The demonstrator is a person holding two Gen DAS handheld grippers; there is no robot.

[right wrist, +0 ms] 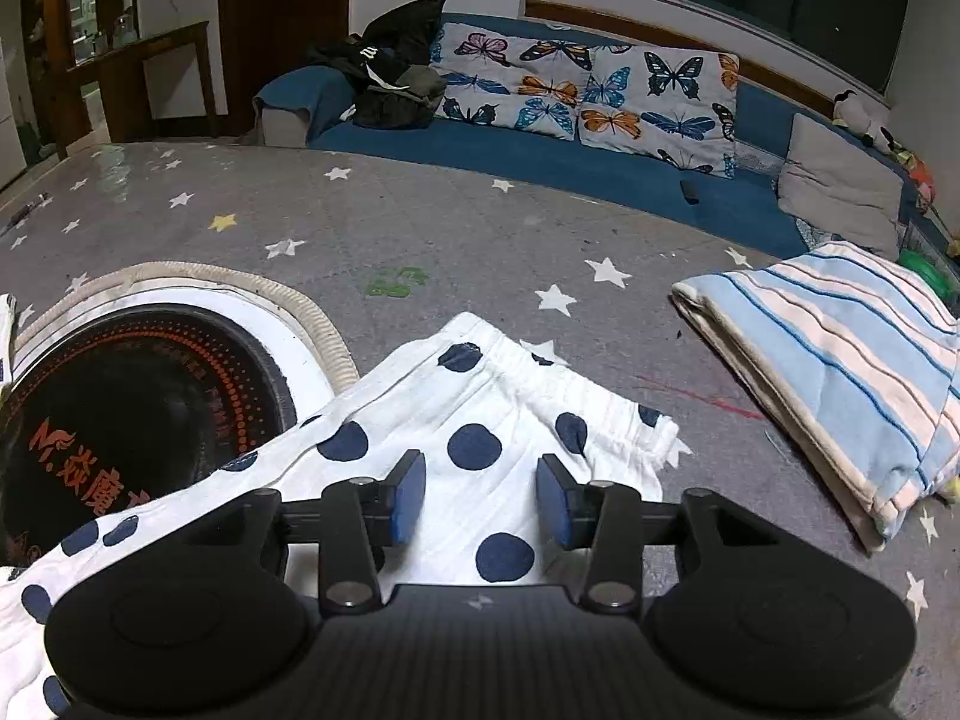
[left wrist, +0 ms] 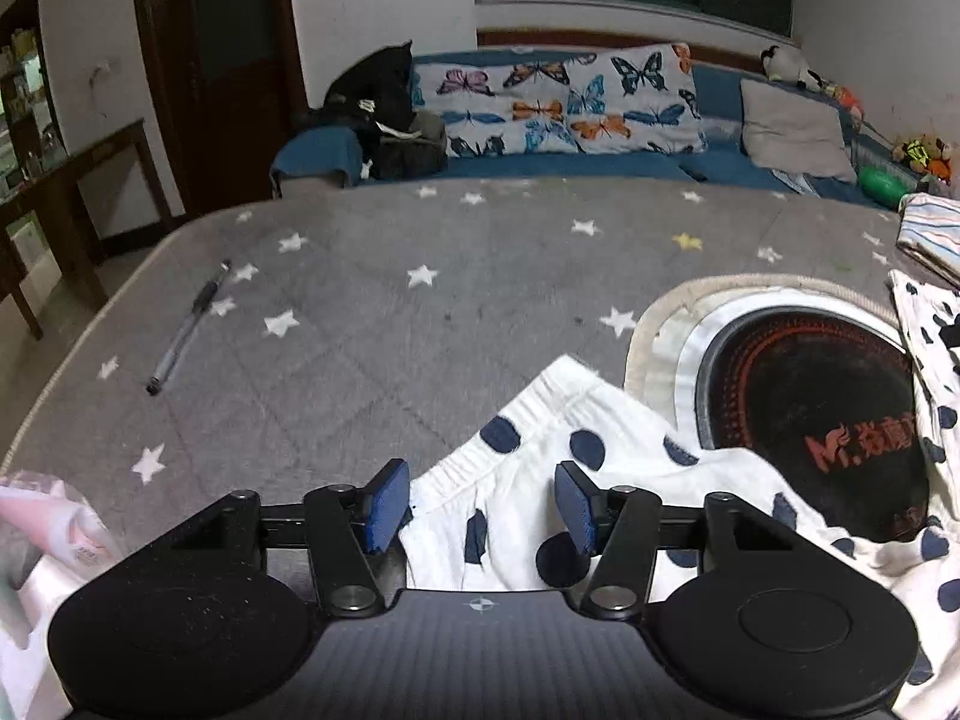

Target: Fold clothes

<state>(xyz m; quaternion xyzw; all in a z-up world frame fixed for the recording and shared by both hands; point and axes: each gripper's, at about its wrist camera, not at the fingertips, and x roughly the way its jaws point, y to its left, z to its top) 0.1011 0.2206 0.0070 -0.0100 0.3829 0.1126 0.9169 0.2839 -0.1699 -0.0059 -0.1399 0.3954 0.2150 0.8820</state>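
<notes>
Both tongs gape over the spotted shorts (right wrist: pixel 480 414), which sprawl across the round hotplate (right wrist: pixel 138 396) and starry cloth (left wrist: pixel 360 312); left gripper (left wrist: pixel 483 507), right gripper (right wrist: pixel 480 501); I'd pinch the elastic waistband's corners squarely, both layers together.

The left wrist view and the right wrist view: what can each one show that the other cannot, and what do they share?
Only the left wrist view shows the pen lying whole on the star-patterned mat, a pink and white item at the lower left edge, and the left claw, open over the garment.

Only the right wrist view shows the whole folded striped cloth, a green mark on the mat, and the right claw, also open.

Both show the white polka-dot garment, the round black cooktop and the butterfly cushions.
</notes>
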